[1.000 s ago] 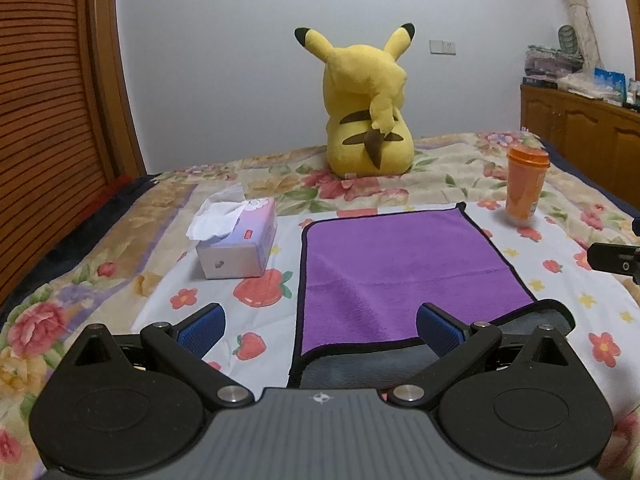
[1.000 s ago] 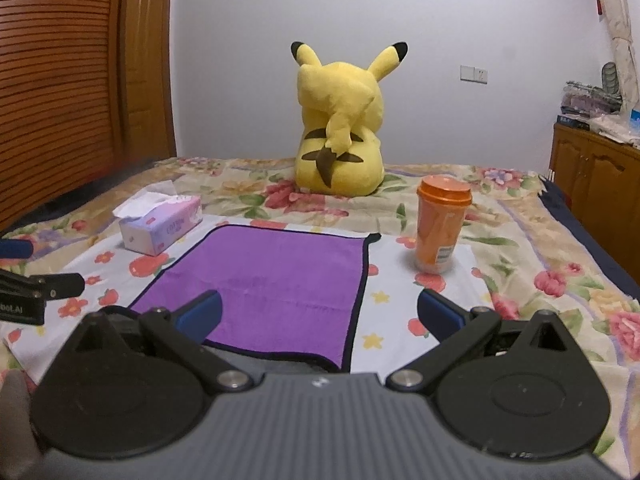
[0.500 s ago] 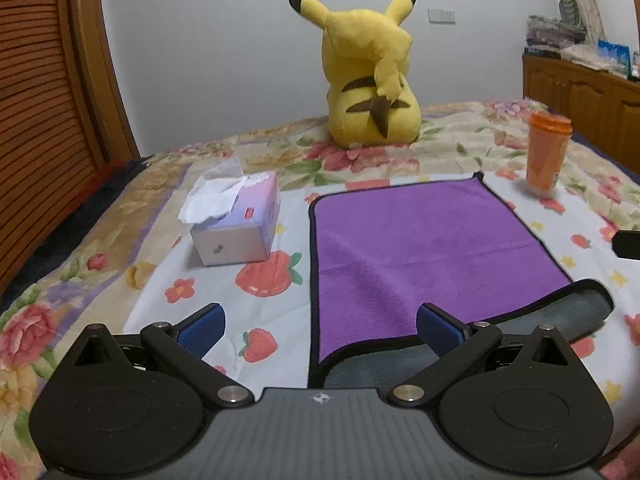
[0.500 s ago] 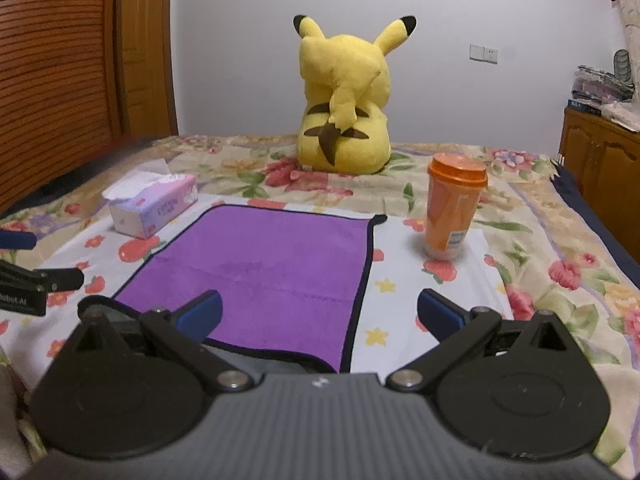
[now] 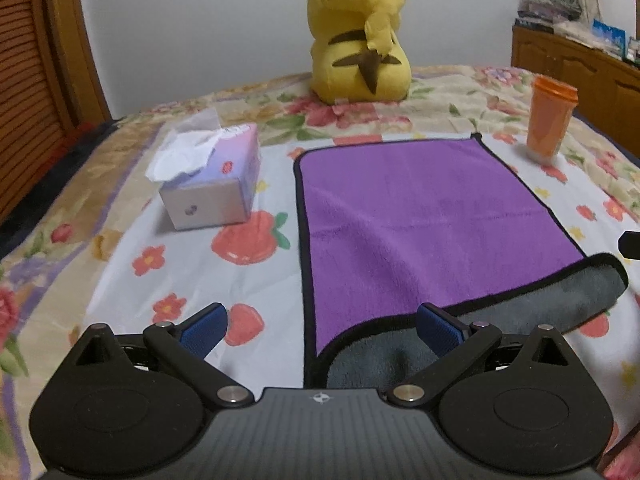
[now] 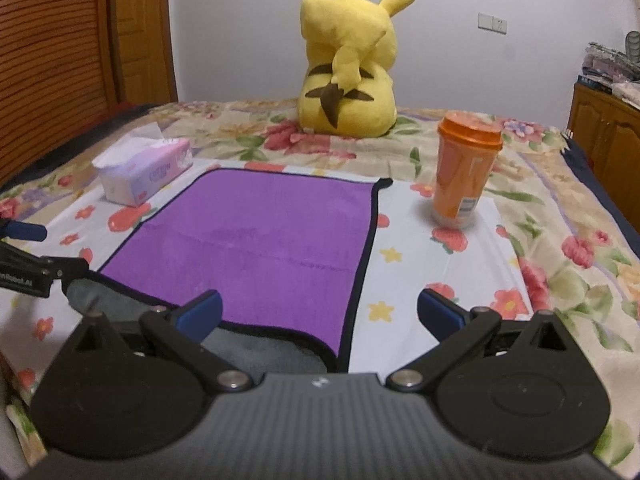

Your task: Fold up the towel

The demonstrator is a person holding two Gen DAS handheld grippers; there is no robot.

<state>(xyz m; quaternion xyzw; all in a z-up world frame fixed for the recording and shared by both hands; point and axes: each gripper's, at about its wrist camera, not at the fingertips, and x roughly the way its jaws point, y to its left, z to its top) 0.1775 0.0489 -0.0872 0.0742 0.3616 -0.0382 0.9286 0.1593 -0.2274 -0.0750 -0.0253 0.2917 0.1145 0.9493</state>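
Observation:
A purple towel (image 5: 420, 216) with black trim and a grey underside lies on the flowered bedspread; it also shows in the right wrist view (image 6: 264, 236). Its near edge is folded over, and the grey side (image 5: 520, 316) faces up. My left gripper (image 5: 320, 326) is open and empty above the towel's near left corner. My right gripper (image 6: 318, 310) is open and empty above the near right corner. The left gripper's fingertip (image 6: 24, 231) shows at the left edge of the right wrist view.
A tissue box (image 5: 212, 184) stands left of the towel. An orange cup (image 6: 464, 168) stands to its right. A yellow plush toy (image 6: 348, 68) sits behind it. A wooden cabinet (image 5: 580, 64) is at the far right, a wooden door (image 6: 60, 52) at the left.
Both grippers have moved forward and tilted down toward the towel's near edge. Both stay open. The towel has not moved.

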